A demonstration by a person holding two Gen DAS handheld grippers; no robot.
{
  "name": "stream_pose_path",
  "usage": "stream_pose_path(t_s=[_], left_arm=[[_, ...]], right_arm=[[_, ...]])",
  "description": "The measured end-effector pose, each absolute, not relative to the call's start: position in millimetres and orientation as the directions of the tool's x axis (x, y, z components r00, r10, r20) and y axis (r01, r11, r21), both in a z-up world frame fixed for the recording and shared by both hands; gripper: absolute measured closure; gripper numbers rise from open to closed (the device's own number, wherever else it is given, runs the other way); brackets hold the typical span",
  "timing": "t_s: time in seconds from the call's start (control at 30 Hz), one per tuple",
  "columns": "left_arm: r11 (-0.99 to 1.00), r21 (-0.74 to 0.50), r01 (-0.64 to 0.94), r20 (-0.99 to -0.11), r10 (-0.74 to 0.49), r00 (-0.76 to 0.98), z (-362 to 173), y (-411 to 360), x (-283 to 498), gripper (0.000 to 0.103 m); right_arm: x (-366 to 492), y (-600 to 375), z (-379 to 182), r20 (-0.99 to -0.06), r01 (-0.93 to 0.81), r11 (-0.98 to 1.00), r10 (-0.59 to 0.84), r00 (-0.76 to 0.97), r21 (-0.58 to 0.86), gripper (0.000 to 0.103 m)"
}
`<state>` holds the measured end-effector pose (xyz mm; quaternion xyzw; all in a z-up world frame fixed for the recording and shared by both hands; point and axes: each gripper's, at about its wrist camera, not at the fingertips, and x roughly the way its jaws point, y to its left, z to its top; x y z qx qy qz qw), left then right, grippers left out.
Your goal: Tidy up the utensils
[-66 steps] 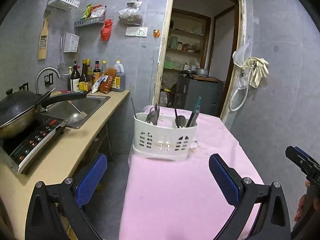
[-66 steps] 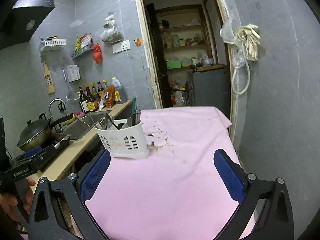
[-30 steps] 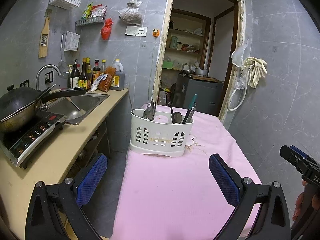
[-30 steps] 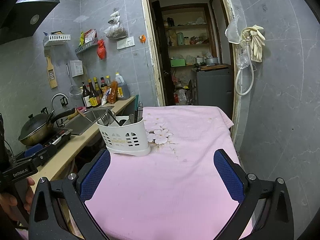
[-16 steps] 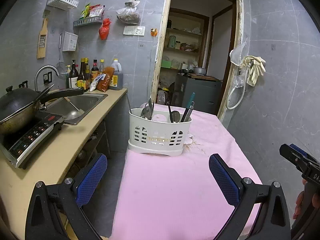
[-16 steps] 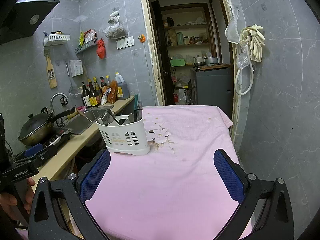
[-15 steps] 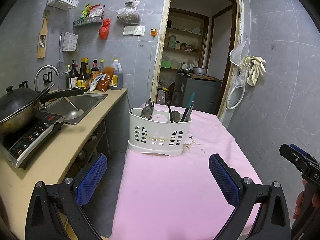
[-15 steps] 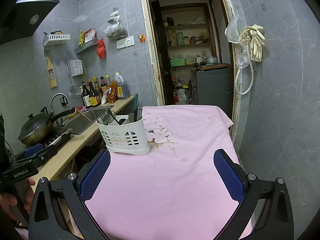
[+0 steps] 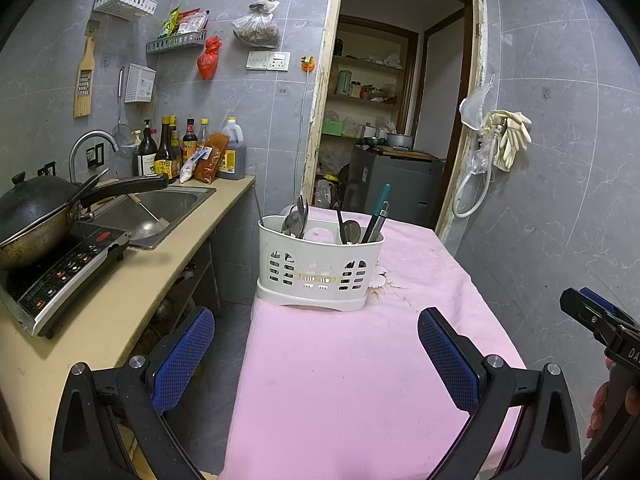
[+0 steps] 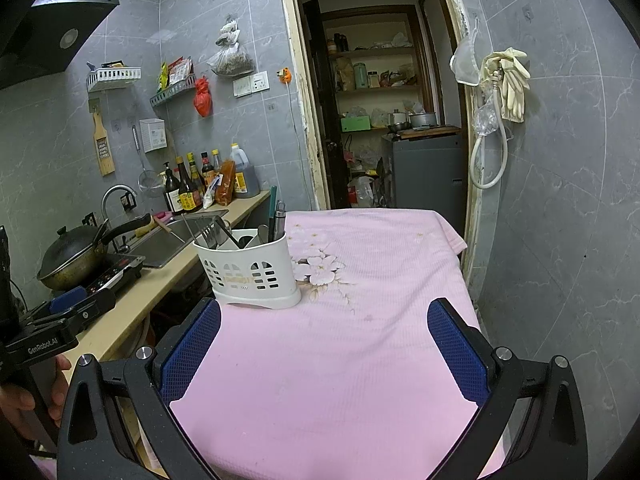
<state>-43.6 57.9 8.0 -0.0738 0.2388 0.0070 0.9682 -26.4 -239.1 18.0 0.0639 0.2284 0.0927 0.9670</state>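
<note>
A white slotted utensil caddy (image 9: 318, 270) (image 10: 250, 274) stands at the left edge of a table under a pink cloth (image 9: 352, 380) (image 10: 340, 340). Spoons, a fork, a teal-handled tool and a metal-handled one stick up out of it. My left gripper (image 9: 316, 354) is open and empty, low over the near end of the table, well short of the caddy. My right gripper (image 10: 326, 354) is open and empty too, over the cloth, with the caddy ahead to its left. Each gripper shows at the edge of the other's view, held by a hand.
To the left runs a beige counter (image 9: 80, 320) with an induction hob, a black wok (image 9: 36, 216), a steel sink (image 9: 160, 208) and sauce bottles. A grey tiled wall (image 9: 560, 200) closes the right side. A doorway (image 9: 384, 120) opens behind the table.
Both grippers have drawn back from the caddy, which now looks smaller and farther off; over the last half second almost nothing moves. Both stay open and empty.
</note>
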Motion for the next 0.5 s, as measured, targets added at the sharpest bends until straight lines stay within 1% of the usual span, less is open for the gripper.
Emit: stream_pose_path(t_s=[0.5], left_arm=[[0.989, -0.139, -0.053, -0.464, -0.017, 0.886, 6.7, 60.0, -43.5, 0.000]], right_arm=[[-27.9, -237.6, 14.7, -0.434, -0.151, 0.974, 0.210, 0.876, 0.168, 0.001]])
